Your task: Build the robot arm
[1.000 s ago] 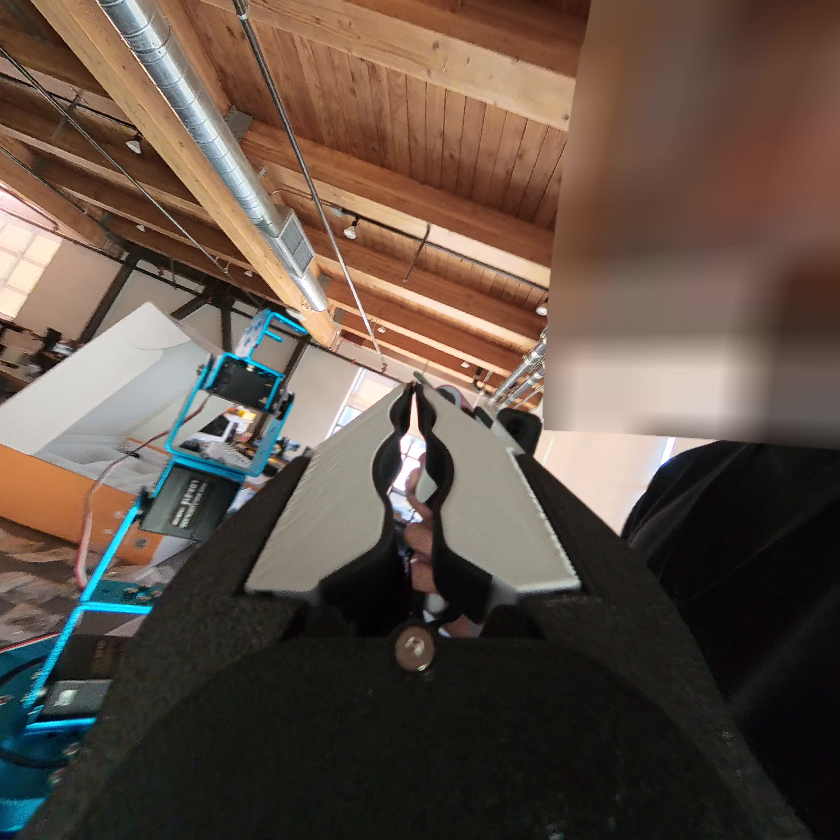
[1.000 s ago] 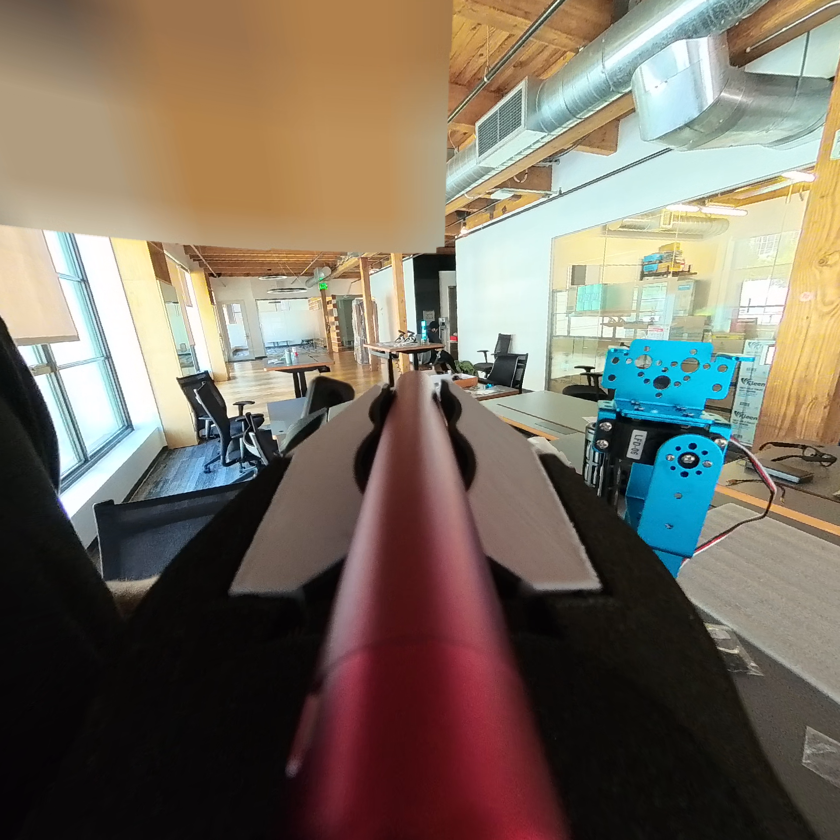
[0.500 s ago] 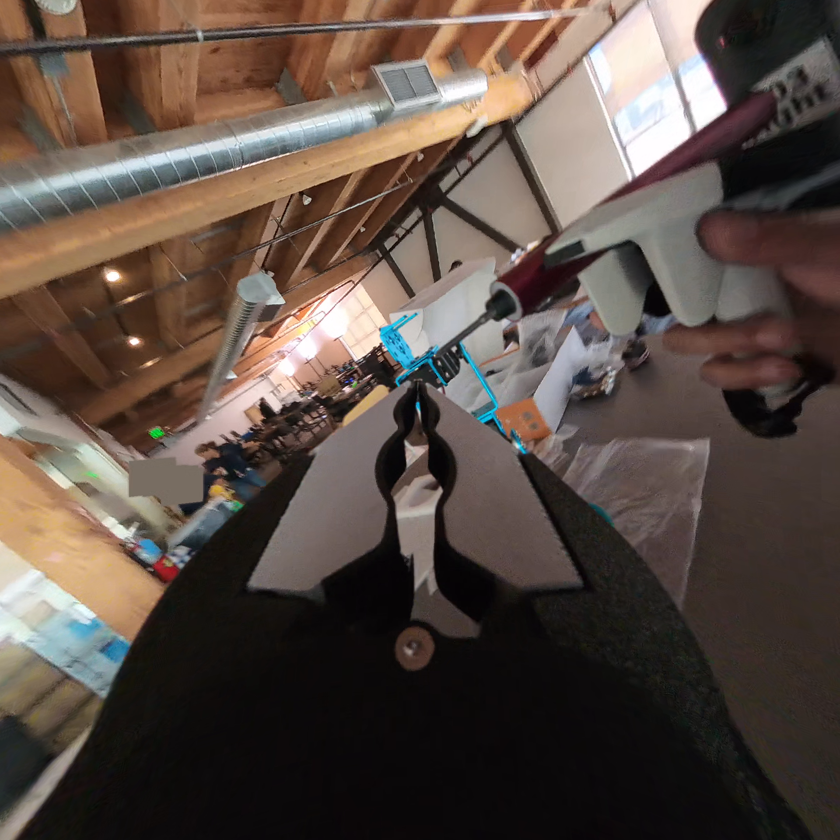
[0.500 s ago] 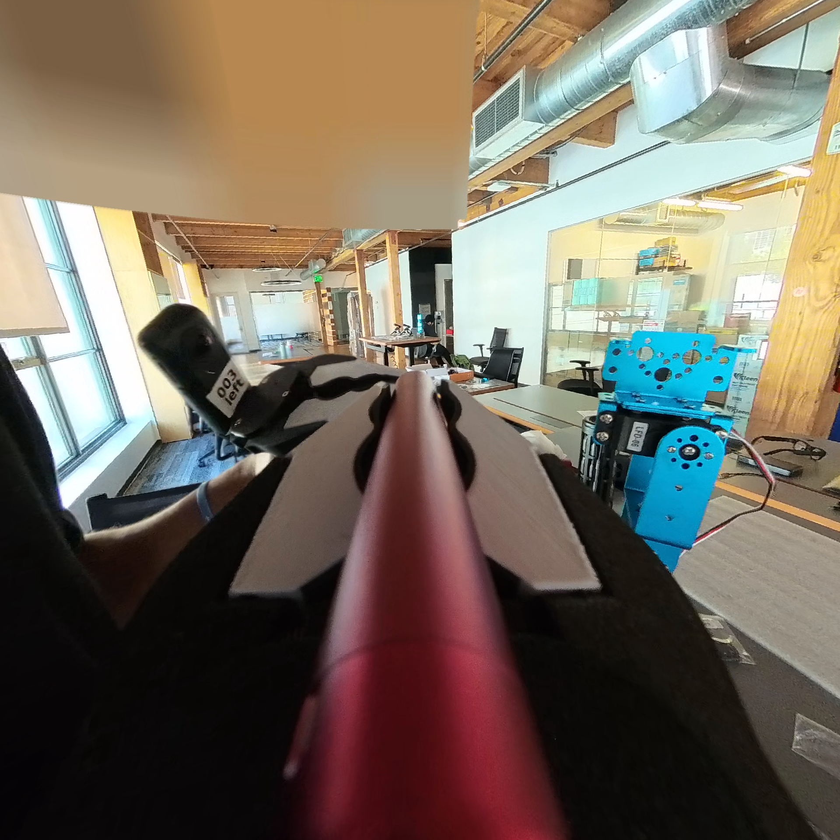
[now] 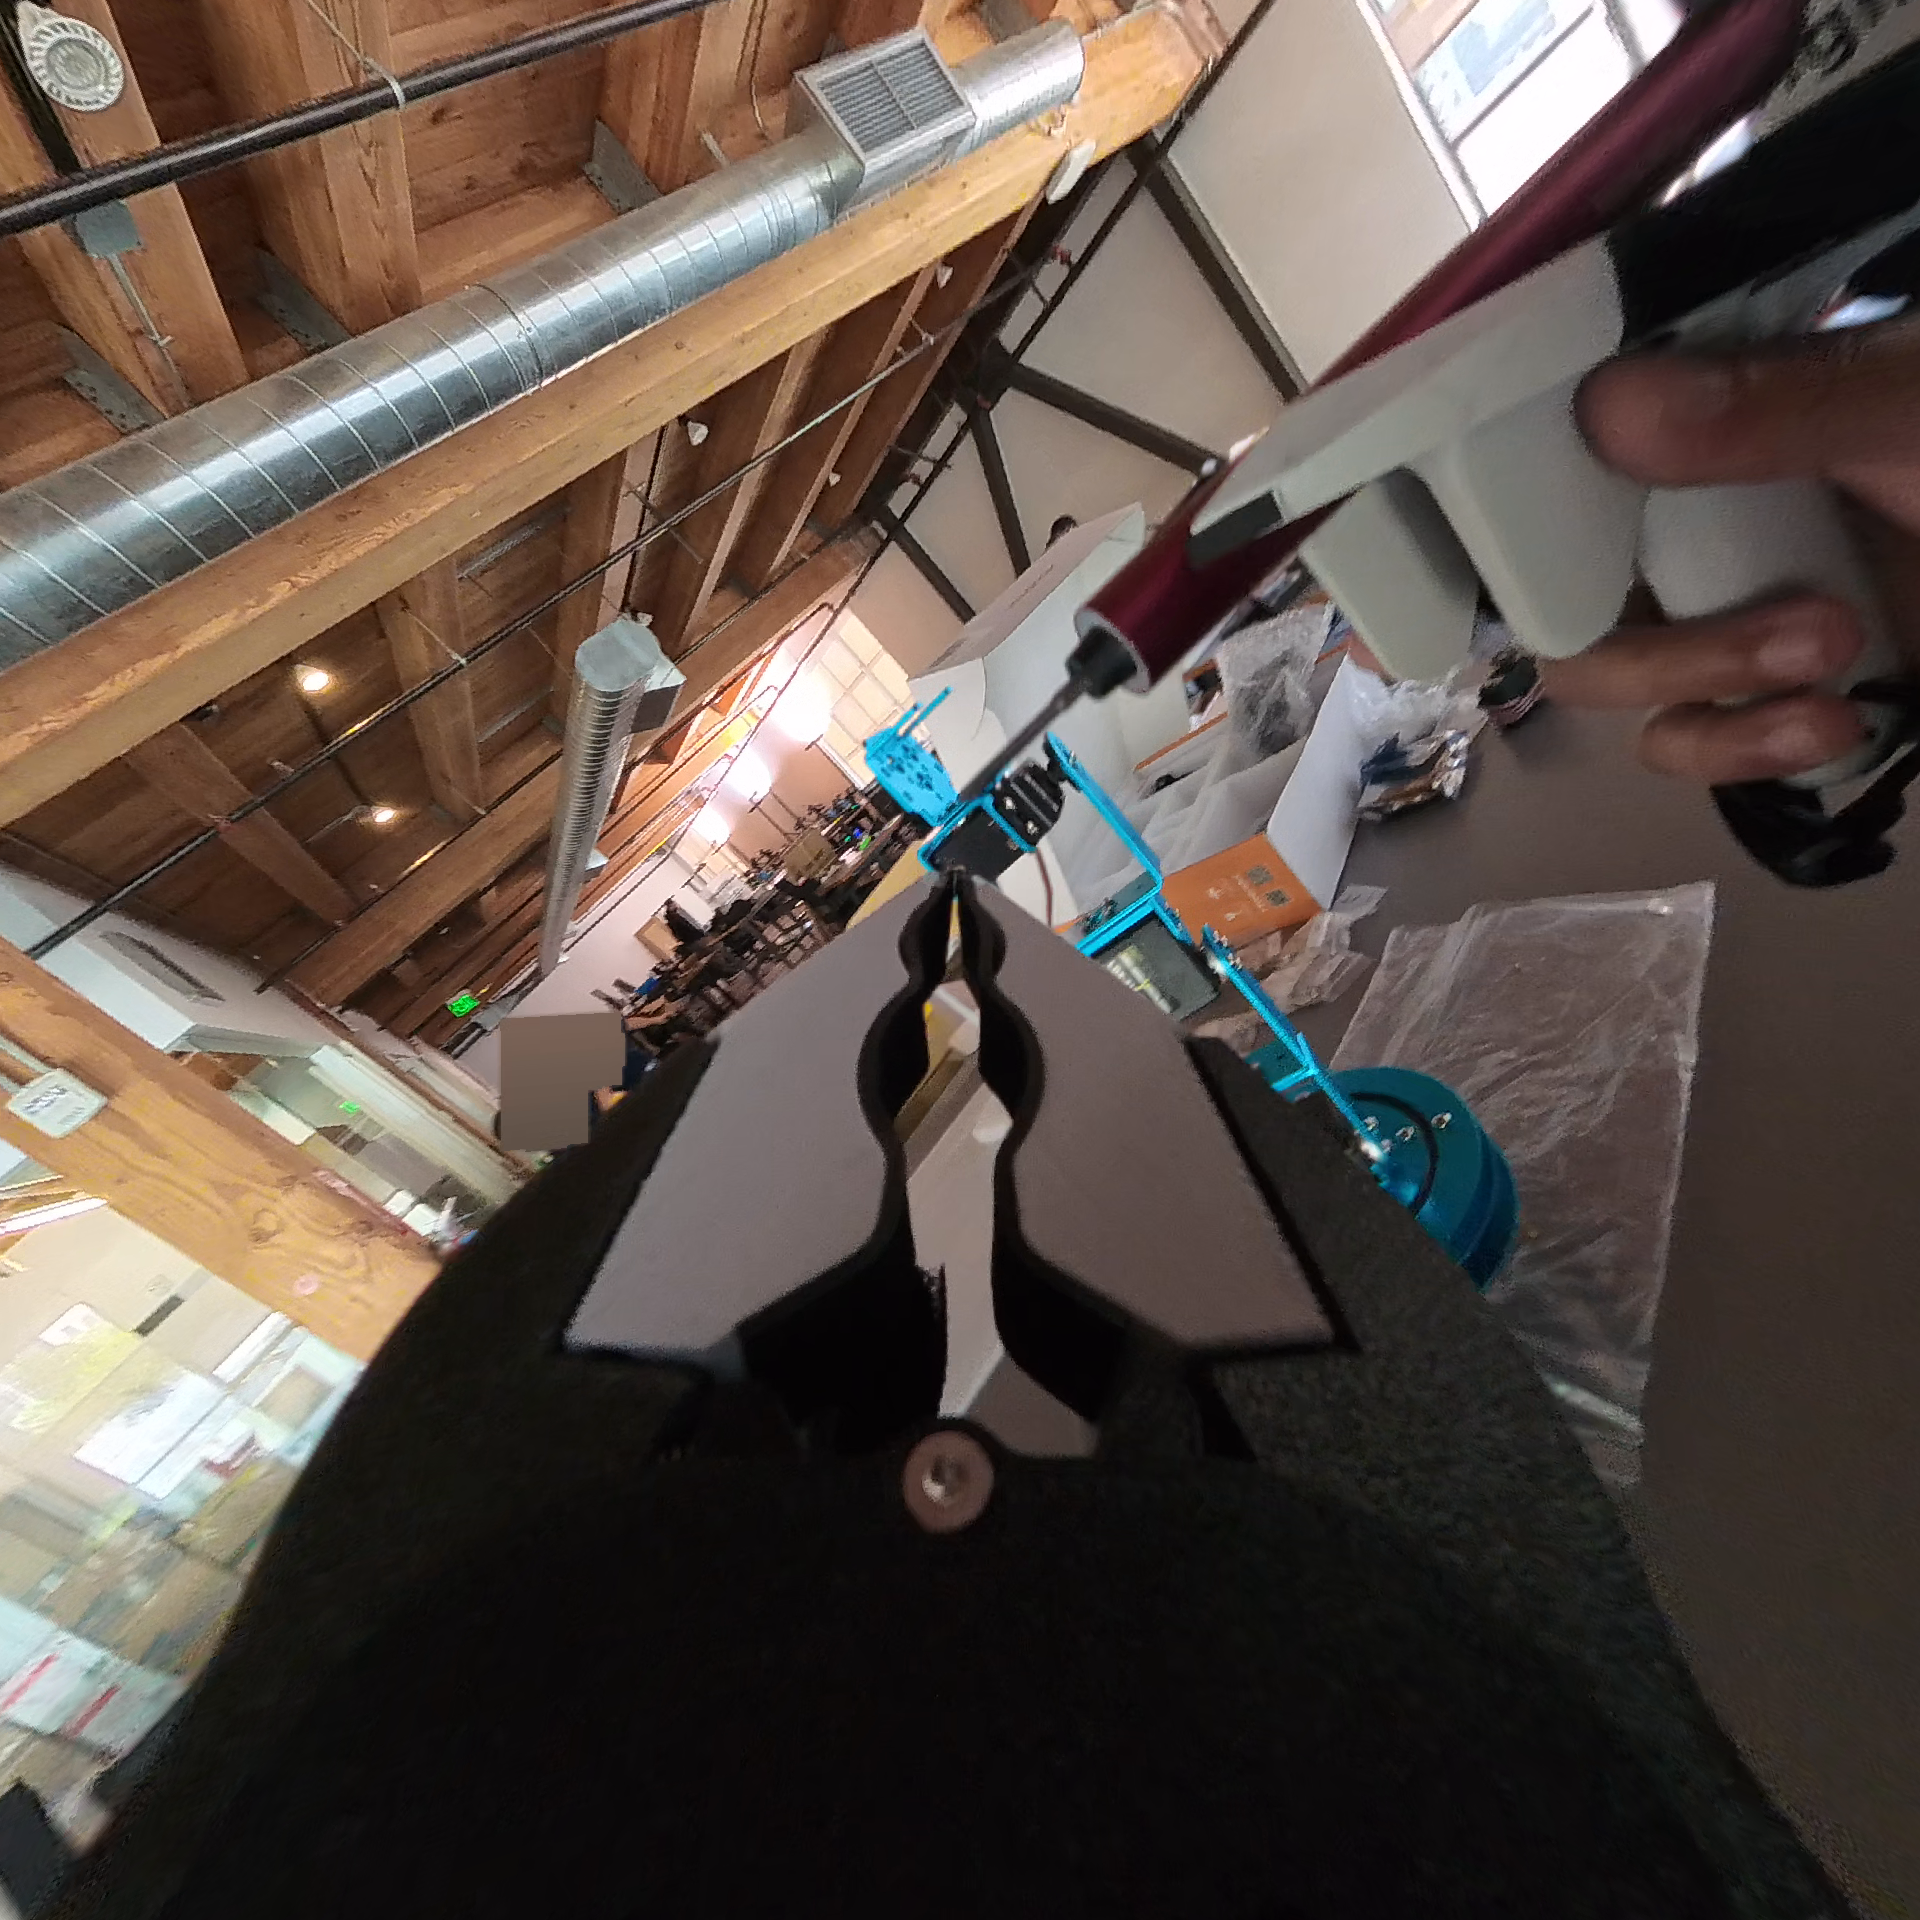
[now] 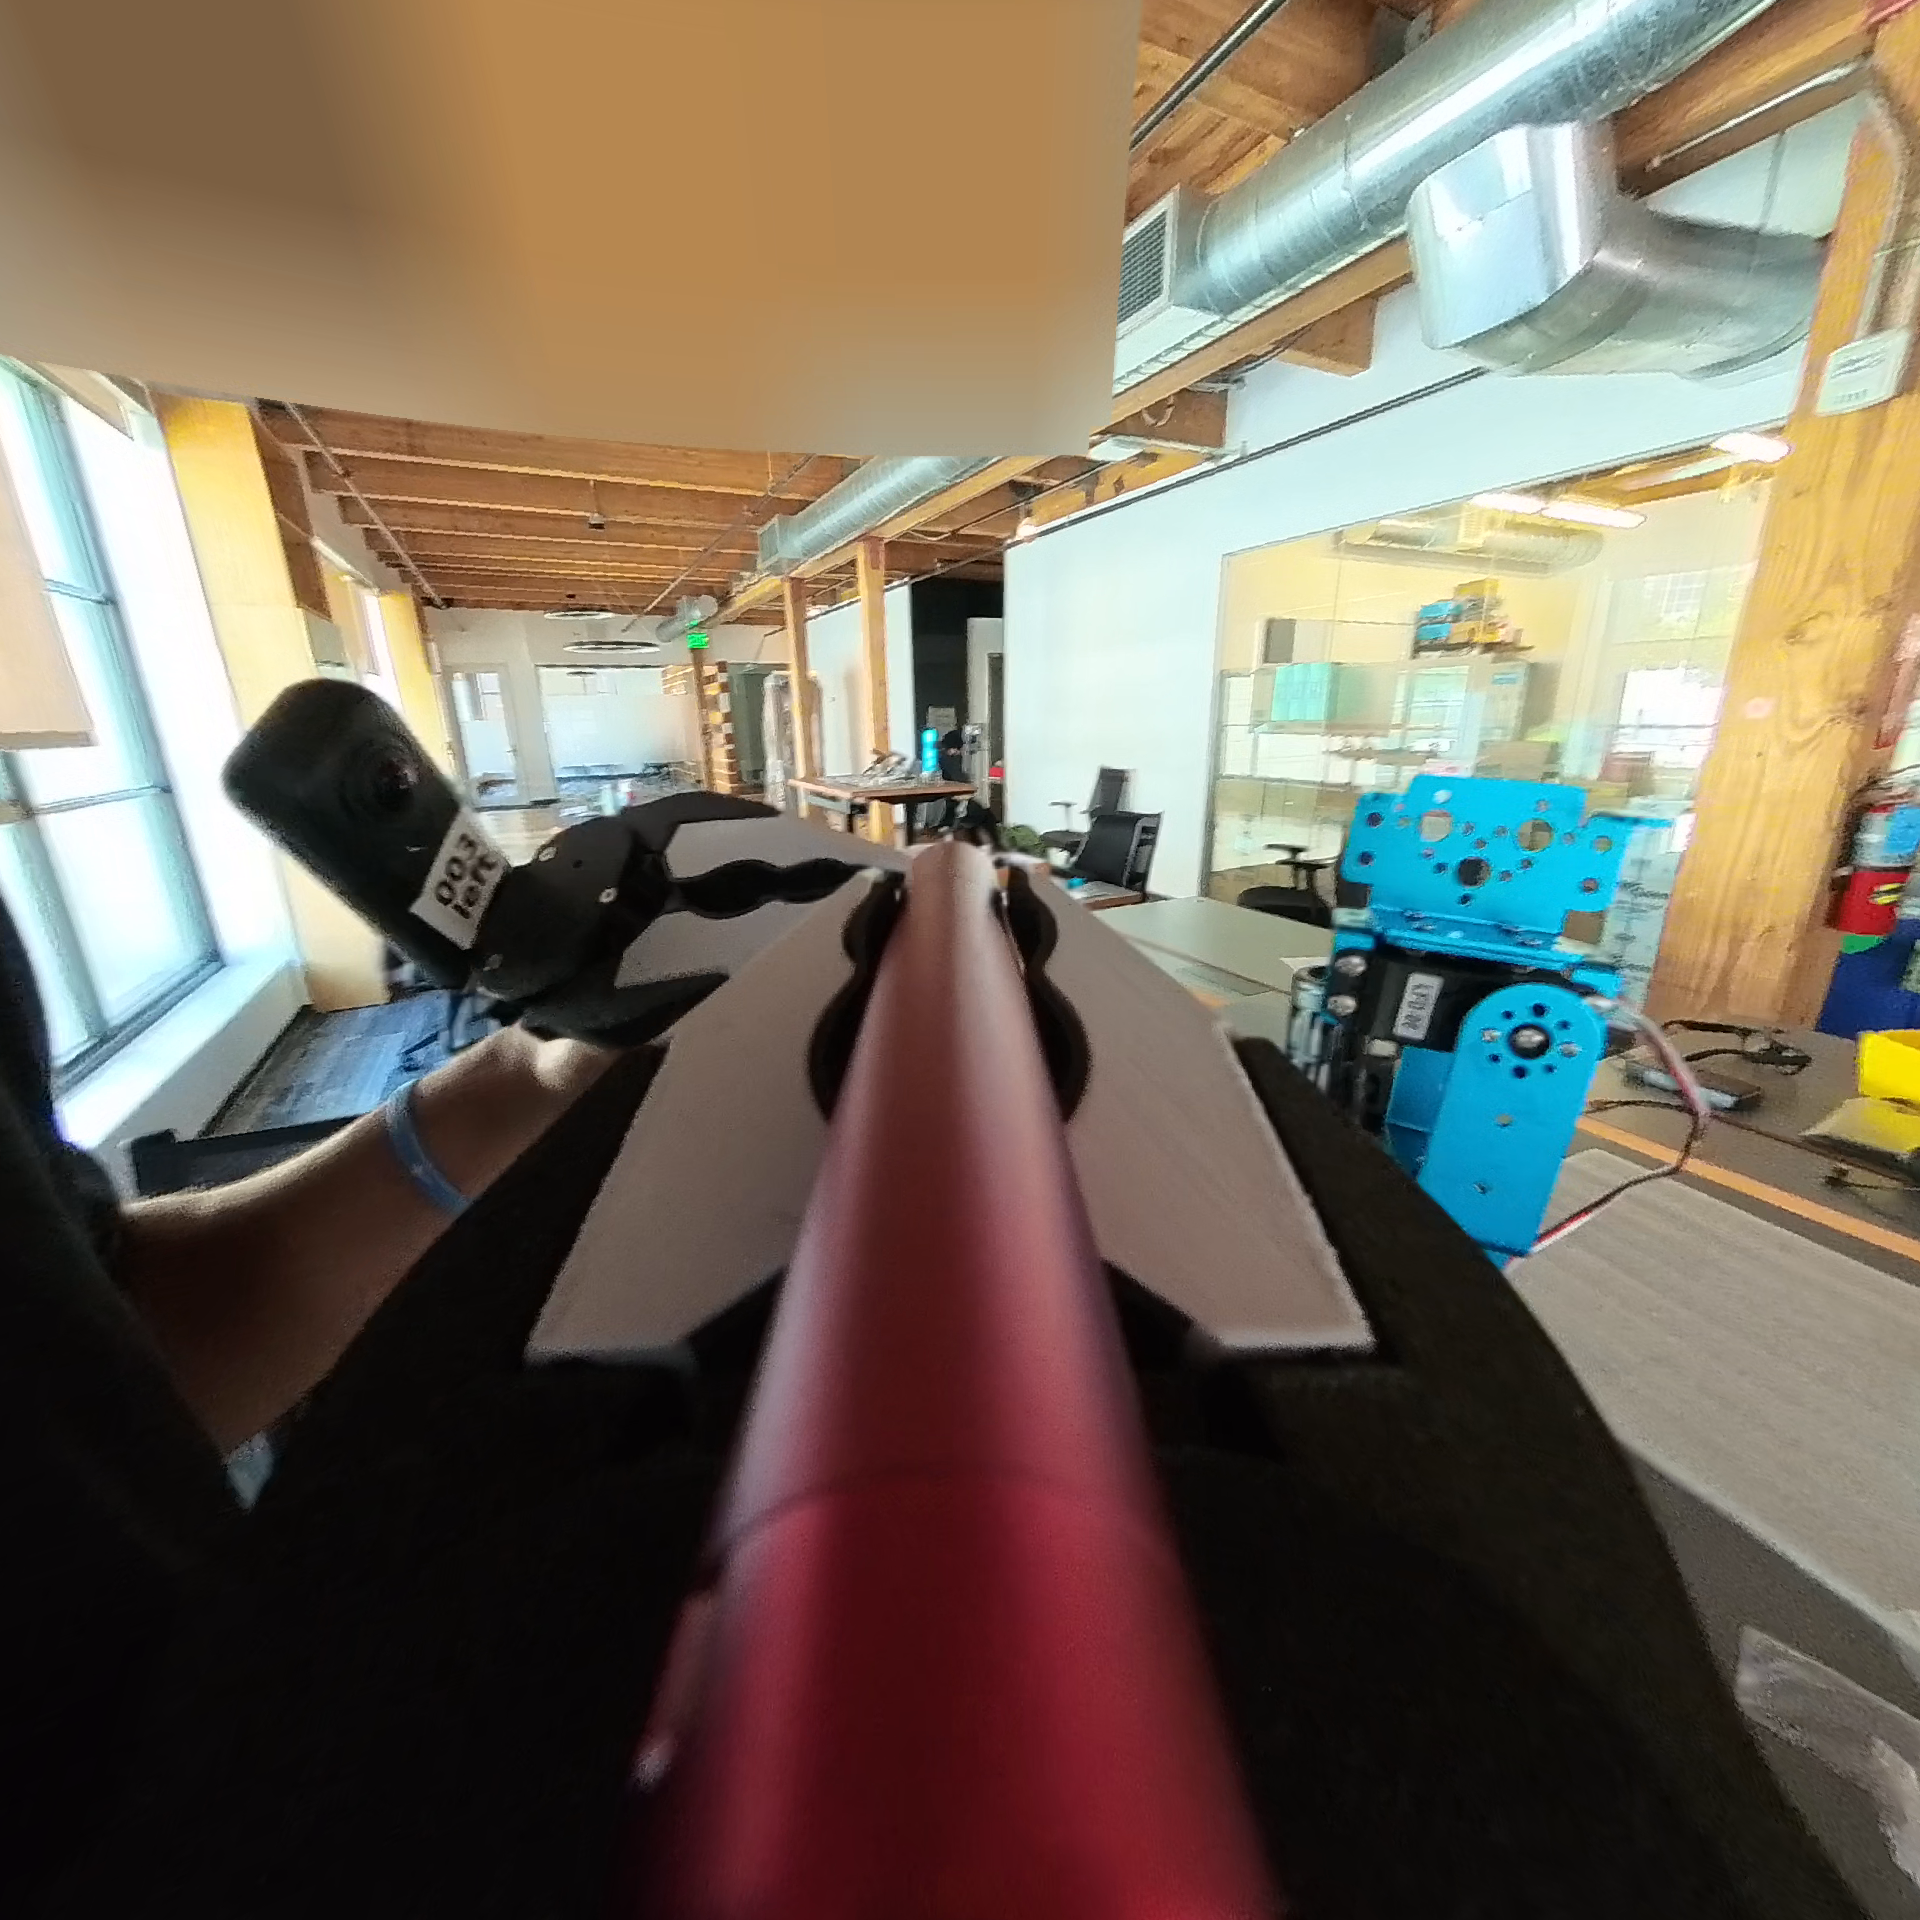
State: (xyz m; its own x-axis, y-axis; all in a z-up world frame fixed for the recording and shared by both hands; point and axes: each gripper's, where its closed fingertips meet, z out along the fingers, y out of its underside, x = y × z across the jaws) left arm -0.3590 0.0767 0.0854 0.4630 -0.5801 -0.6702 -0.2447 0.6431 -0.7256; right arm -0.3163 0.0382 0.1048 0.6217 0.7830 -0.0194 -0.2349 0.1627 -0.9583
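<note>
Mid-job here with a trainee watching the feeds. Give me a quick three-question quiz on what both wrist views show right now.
1. True or false: the right tool is shut on a dark red screwdriver.
2. Multiple choice: what colour is the metal bracket assembly standing to the right of the screwdriver in the right wrist view? A green, B blue, C yellow.
3. Fill in: in the left wrist view, the left tool has its jaws ____ at the tips (open or shut).

Key: 1 true; 2 B; 3 shut.
</note>
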